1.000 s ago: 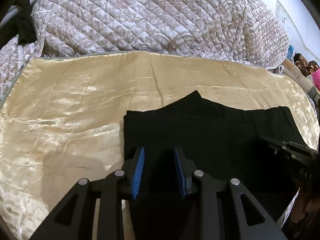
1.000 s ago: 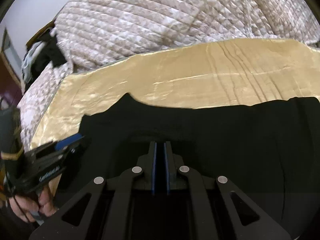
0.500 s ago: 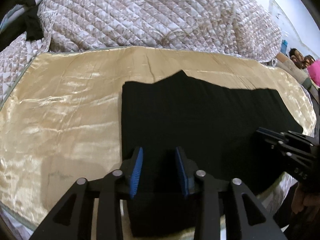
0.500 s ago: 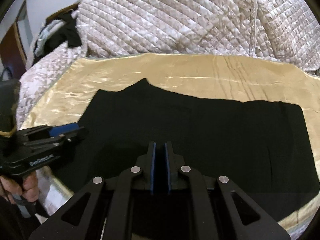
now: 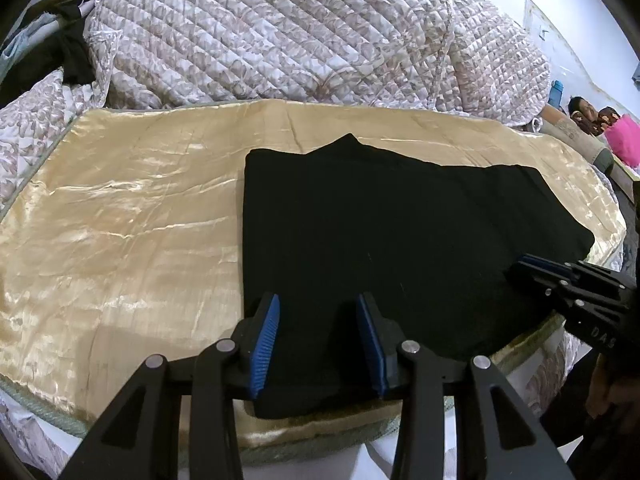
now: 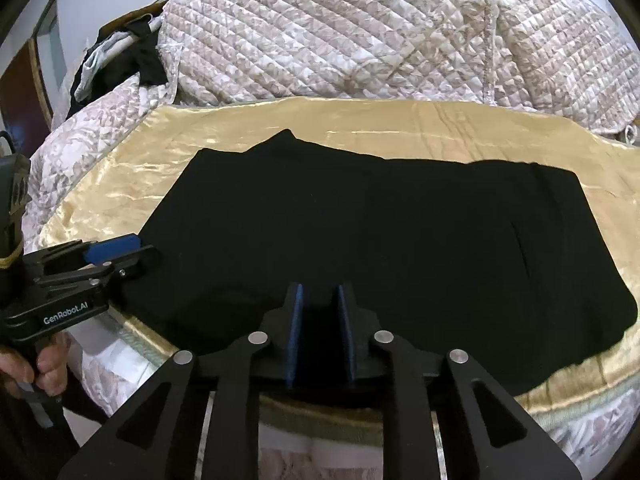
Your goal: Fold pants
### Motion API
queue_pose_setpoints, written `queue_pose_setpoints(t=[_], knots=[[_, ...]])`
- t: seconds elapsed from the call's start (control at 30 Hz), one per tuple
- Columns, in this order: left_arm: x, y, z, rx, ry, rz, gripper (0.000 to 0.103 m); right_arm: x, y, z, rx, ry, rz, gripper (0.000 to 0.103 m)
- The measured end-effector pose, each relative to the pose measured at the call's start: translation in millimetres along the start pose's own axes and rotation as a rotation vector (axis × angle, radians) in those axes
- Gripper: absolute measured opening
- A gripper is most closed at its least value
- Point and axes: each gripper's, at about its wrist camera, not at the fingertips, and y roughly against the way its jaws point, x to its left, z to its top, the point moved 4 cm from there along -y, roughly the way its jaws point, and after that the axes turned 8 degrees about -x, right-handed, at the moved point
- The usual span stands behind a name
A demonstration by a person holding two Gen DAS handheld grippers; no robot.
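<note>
Two grippers over a bed here, and ahead of both sets of fingers lies a shiny gold satin sheet (image 5: pixel 132 216), creased and catching the light, its piped edge curving round just below the fingers. Beyond it, a puffy quilted comforter (image 5: pixel 280 36) with a pale leaf print is heaped up against a white wall, dark clothes (image 6: pixel 132 56) bunched at its far left.

Black pants (image 5: pixel 380 240), matte and folded into a broad flat slab, lie on the sheet straight ahead of the fingers, one pointed peak on the far edge, near edge close to the sheet's border. Left of the pants there's wide bare satin; to the right, only a narrow strip before the sheet ends.

Left gripper (image 5: pixel 318 336): blue ribbed pads well apart, nothing between them, over the pants' near-left corner. Right gripper (image 6: pixel 320 334): fingers parted by a narrower gap, gripping nothing, over the near edge.
</note>
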Motion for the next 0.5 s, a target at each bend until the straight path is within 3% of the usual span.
queue_pose_setpoints(t=[0.1, 0.3, 0.4, 0.5], knots=[[0.7, 1.3, -1.0, -0.001, 0.003, -0.004, 0.043, -8.9, 6.7, -0.1, -0.012, -0.029, -0.011, 0.019], [0.5, 1.2, -1.6, 0.0, 0.002, -0.001, 0.043, -74.3, 28.8, 2.4, -0.076, -0.26, -0.12, 0.019], [0.1, 1.6, -1.7, 0.002, 0.009, 0.0, 0.043, -111.6, 47.9, 4.1, -0.117, -0.35, -0.244, 0.019], [0.4, 1.9, -0.9, 0.004, 0.015, -0.004, 0.043, -142.1, 66.8, 0.7, -0.164, -0.487, -0.303, 0.019]])
